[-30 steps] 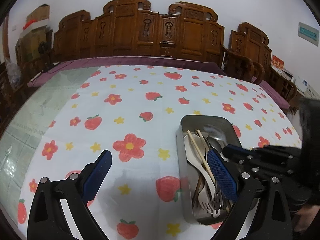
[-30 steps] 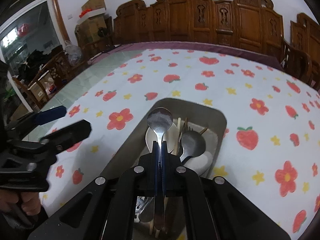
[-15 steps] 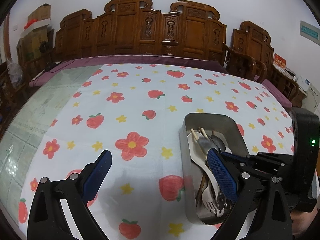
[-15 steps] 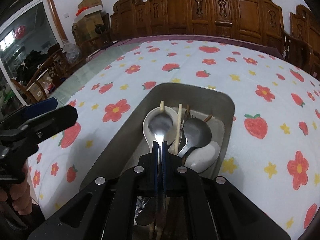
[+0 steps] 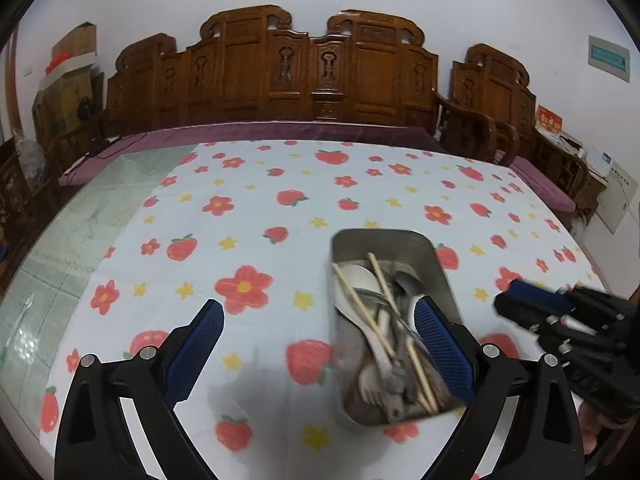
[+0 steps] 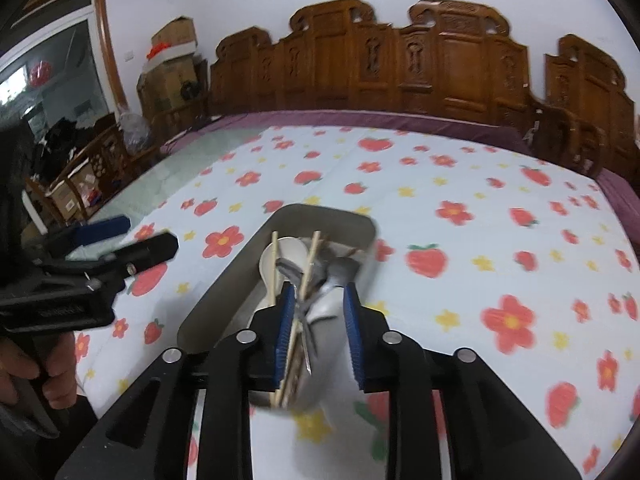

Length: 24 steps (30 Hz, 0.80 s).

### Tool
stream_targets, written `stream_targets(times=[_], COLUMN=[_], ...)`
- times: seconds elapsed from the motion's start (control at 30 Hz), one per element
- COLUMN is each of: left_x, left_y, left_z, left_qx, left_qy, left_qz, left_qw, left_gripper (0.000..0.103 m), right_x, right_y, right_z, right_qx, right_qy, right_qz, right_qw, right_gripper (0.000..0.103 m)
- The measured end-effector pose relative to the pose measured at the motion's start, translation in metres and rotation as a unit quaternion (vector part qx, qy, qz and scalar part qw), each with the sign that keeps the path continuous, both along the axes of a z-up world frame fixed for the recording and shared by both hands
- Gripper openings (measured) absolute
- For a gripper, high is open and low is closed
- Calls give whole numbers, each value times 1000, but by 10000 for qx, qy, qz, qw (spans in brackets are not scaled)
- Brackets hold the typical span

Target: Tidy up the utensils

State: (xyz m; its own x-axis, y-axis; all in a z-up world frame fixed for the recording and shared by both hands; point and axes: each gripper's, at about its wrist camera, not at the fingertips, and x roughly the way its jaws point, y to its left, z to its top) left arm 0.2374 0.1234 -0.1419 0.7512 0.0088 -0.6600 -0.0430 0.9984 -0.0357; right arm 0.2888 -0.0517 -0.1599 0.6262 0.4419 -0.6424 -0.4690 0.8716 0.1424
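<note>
Motion blur smears the cutlery in the steel tray (image 6: 224, 292); right gripper (image 6: 318, 334) jaws opening, nothing pinched; left gripper (image 5: 318, 340) wide, empty.

Open tablecloth (image 5: 248, 216) is lying bare to the left of and beyond the metal tray (image 5: 440, 276); chopsticks (image 5: 362, 308) and cutlery are crowding the tray's interior, while carved wooden chairs (image 5: 312, 76) are bounding the far edge.

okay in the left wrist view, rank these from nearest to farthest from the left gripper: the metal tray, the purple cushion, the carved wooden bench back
1. Metal tray, just ahead of the left gripper, toward its right finger.
2. Purple cushion, along the table's far edge.
3. Carved wooden bench back, behind it, against the wall.
</note>
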Motion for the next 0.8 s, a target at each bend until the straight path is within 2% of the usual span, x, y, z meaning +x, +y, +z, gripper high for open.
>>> stream_targets(times=[0.17,0.2,0.33,0.43,0.5,0.67,0.8], left_x=[-20,-25,-46,-62,-70,-96,-120], left_y=[-30,-35,-57,-73,-82,-101,-109], left_z=[7,8,15,21,26,47,72], left_qx=[59,53,185,185,177,160,194], left_qy=[67,94,58,64,70,-156,-428], left_qz=[-147,-163,-199,-304,-382,-498,-451], left_qw=[9999,9998,9996,9993,9991,9985,9979], left_gripper=[95,95,95,95,95,95,95], right_x=[-29,-33,-59,-79,-93,-127,-149], right_y=[-34,-38,-64,-79,-91,-119,-134], right_z=[23,25,34,39,43,60,80], right_qx=[-18,-5,-3,-38,-4,45,120], right_qy=[-257,-275,-322,-369,-417,-626,-850], right_qz=[-312,-348,-538,-675,-806,-1112,-1321], right_qw=[9992,9990,9980,9970,9959,9918,9875], right_gripper=[64,68,69,81,94,100,100])
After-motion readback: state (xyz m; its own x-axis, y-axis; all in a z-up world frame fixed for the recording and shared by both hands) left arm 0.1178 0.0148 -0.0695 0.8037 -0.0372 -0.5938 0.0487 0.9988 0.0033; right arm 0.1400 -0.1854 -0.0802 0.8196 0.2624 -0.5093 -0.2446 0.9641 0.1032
